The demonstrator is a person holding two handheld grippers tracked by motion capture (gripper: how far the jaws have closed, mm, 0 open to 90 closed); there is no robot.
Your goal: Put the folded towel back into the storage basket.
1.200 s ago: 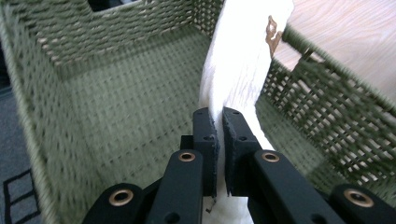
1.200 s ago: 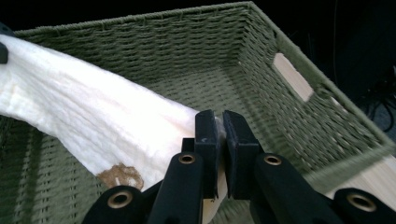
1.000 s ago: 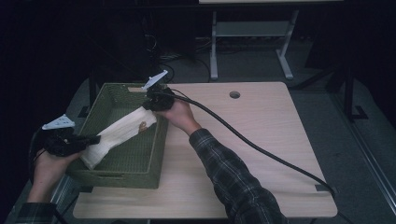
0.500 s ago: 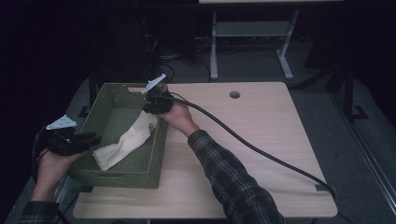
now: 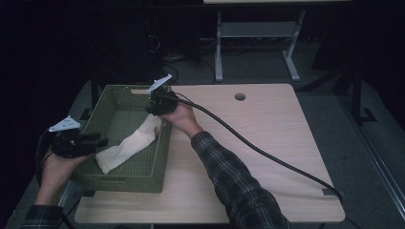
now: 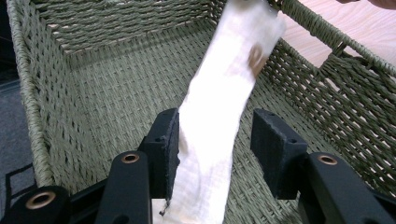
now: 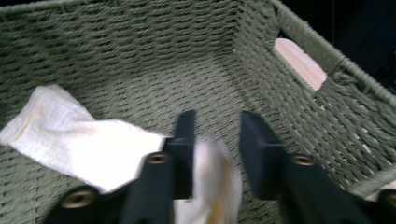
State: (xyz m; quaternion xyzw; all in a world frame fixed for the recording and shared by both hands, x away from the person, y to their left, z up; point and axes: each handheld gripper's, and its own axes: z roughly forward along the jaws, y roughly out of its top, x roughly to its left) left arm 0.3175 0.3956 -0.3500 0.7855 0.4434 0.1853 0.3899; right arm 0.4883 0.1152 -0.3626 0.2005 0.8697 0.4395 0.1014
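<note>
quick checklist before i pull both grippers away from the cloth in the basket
1. Left gripper jaws have just been opening, cloth between them with a gap on one side: ok.
2. Right gripper jaws have just been opening, apart: ok.
3. Cloth free of the right pads: cannot tell, blurred.
4. Cloth inside the basket: ok, one end leans on the wall.
5. Basket sits fully on the table: not ok, overhangs the left edge.

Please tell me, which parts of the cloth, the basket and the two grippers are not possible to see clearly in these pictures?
- Cloth near end, right gripper view: motion-blurred beneath the open right gripper.
- Cloth lower end, left gripper view: cut by the bottom edge below the left gripper.
- Basket floor, high view: partly hidden under the cloth.
</note>
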